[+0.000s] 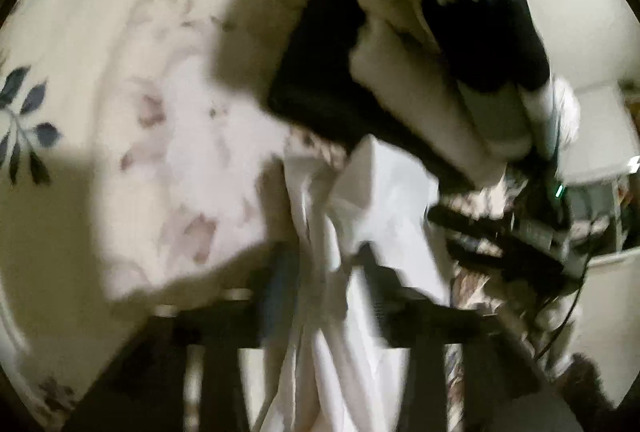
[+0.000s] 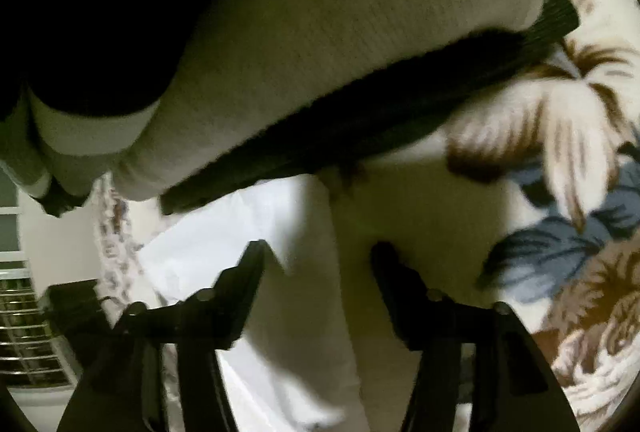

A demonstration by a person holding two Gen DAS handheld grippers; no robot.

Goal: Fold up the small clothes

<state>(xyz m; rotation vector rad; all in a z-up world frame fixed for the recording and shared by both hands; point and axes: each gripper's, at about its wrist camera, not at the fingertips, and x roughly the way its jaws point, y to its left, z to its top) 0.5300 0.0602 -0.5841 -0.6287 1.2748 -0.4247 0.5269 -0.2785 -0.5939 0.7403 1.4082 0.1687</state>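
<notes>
The left gripper (image 1: 320, 264) sits at the bottom of its own view with a bunch of white cloth (image 1: 360, 216) running up between its two dark fingers (image 1: 276, 272); the fingers press in on the fabric from both sides, so they are clamped on it, though motion blur softens the edges. The white cloth hangs in long vertical folds below the fingers and rises above them into a broader panel. Just above that panel a second garment — a cream knit with black bands (image 1: 400, 79) — lies draped diagonally across the upper right of the view, touching or overlapping the top of the white cloth. Behind both stretches a pale bedspread printed with leaves and flowers (image 1: 132, 103), and dark equipment with a small green light (image 1: 560, 189) sits at the right edge. In the right wrist view, the right gripper (image 2: 318, 252) has its fingers (image 2: 244, 272) standing well apart, with nothing held between them. The white cloth (image 2: 224, 240) lies under and beside its left finger, while the gap itself opens onto shadowed bedspread (image 2: 580, 135). The cream knit with its black edge (image 2: 340, 51) arches across the view above the fingertips, near but apart from them.
</notes>
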